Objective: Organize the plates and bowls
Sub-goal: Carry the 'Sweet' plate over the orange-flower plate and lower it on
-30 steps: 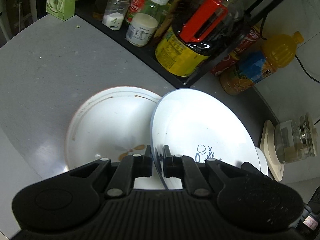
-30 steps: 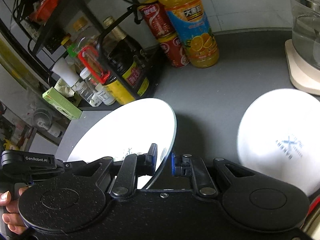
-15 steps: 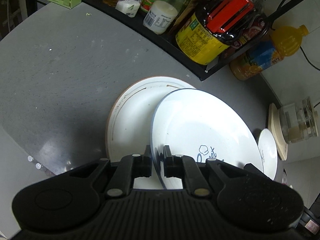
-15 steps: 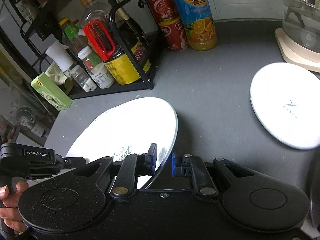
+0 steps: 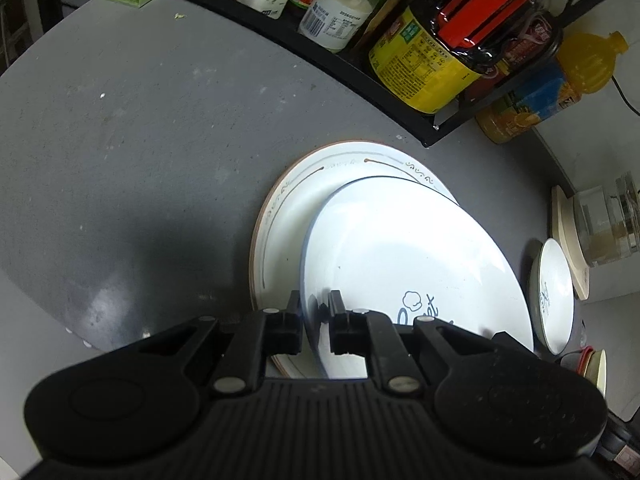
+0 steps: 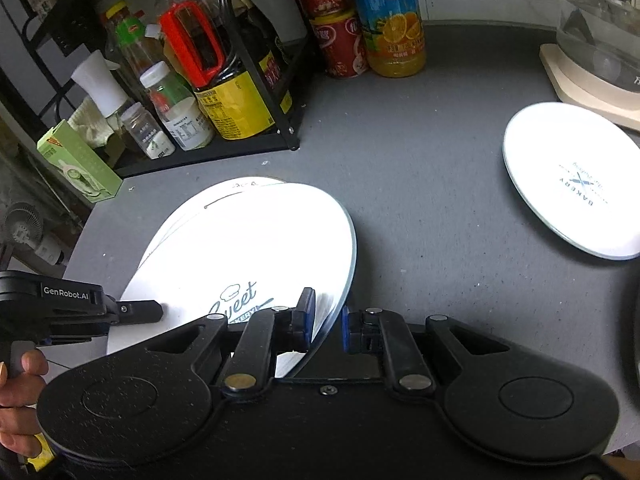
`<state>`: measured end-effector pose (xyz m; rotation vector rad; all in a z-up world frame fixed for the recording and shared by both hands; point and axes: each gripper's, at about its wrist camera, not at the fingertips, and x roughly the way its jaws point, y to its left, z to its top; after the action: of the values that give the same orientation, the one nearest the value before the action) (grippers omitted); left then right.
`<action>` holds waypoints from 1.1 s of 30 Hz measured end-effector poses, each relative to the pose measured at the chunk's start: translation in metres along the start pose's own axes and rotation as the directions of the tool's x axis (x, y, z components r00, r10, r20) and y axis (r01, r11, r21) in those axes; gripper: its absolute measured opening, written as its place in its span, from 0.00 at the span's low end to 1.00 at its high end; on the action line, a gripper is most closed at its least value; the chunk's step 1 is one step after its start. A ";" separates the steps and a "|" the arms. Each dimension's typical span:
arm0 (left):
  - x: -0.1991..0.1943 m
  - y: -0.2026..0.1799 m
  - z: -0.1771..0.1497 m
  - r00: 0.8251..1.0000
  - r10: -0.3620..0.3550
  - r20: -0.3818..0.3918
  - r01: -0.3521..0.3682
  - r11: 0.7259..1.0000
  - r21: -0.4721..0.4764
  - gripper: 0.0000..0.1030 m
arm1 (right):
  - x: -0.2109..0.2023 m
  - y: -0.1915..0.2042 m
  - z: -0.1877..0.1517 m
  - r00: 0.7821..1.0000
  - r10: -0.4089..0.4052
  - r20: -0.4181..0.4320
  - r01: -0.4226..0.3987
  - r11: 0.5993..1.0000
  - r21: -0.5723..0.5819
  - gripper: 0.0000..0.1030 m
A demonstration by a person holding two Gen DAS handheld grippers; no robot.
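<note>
Sweet plate, white w/ blue rim and "Sweet" print, is gripped on both sides and hangs tilted over a 2nd plate. L gripper is clamped on its near-left rim; R gripper is clamped on its near-right rim, blue pads either side of the edge. In the R wrist view the L gripper's finger shows lying on the plate's left edge, w/ the person's hand behind it on the handle.

Under it lies the brown-rim plate, flat on the grey counter; the Sweet plate covers most of its right part, left crescent bare. Can't tell if the two touch.

A third plate, the bakery plate, lies flat well apart to the right, near the kettle on its cream base.

Behind: black rack w/ sauce bottles and jars, a green box beside it, orange juice and red cans on the counter by the wall.
</note>
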<state>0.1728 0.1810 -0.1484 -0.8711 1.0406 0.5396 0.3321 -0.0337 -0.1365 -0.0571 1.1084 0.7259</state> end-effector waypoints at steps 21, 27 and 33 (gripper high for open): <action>-0.008 0.005 0.012 0.999 0.043 0.017 -0.043 0.999 0.028 0.13 | 0.025 0.017 -0.001 0.998 -0.066 -0.017 0.065 0.997 -0.042 0.15; -0.028 0.004 0.019 0.995 0.073 0.065 -0.076 0.996 0.050 0.13 | 0.030 0.017 0.000 0.998 -0.063 -0.027 0.063 0.998 -0.023 0.16; -0.036 0.004 0.022 0.995 0.083 0.057 -0.086 0.995 0.051 0.14 | 0.035 0.023 0.000 0.996 -0.084 -0.028 0.083 0.996 -0.033 0.20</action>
<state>0.1658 0.2025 -0.1126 -0.7633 1.0405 0.6015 0.3278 0.0015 -0.1588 -0.1409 1.1160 0.6692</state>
